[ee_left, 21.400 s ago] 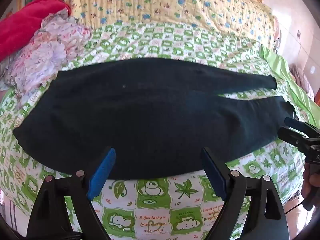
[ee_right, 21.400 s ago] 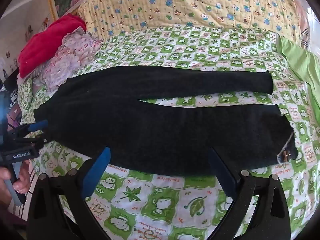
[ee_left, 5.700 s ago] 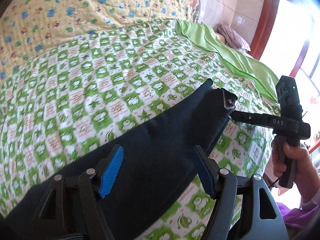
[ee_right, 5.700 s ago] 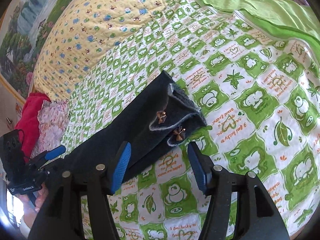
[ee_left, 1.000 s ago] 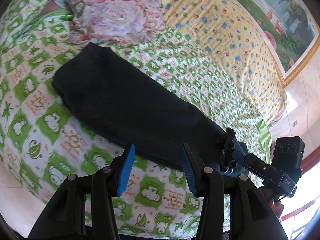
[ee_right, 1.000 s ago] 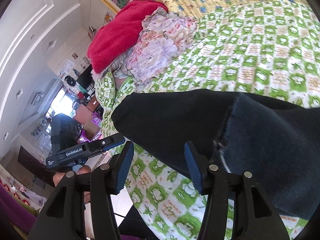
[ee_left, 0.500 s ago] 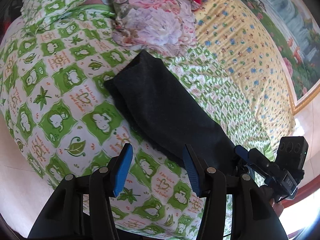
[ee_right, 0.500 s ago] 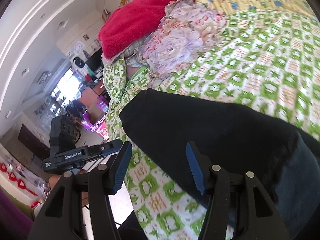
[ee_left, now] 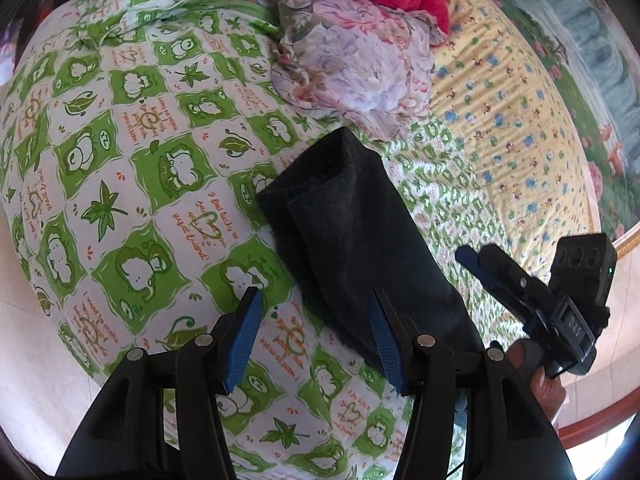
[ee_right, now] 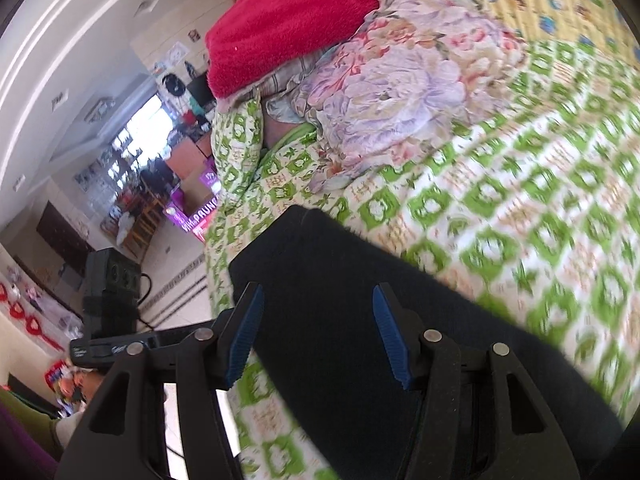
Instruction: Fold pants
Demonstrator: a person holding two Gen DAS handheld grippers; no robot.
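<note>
pants [ee_left: 360, 240] lie as dark folded strip on green-check bedspread [ee_left: 120, 160], long axis running 11 to 5 in left wrist view. left gripper [ee_left: 314, 334] jaws wide, nothing held; near edge of strip sits at its 1 o'clock, touching right pad. right gripper [ee_right: 316, 336] also spread wide, empty, cloth right between and under its pads, so probably nearer. fabric thick, fuzzy, layered end at 11, near floral bundle [ee_left: 360, 60].

Pants [ee_left: 360, 236] matt fuzzy cloth; bedsheet [ee_left: 132, 128] smooth printed cloth.
</note>
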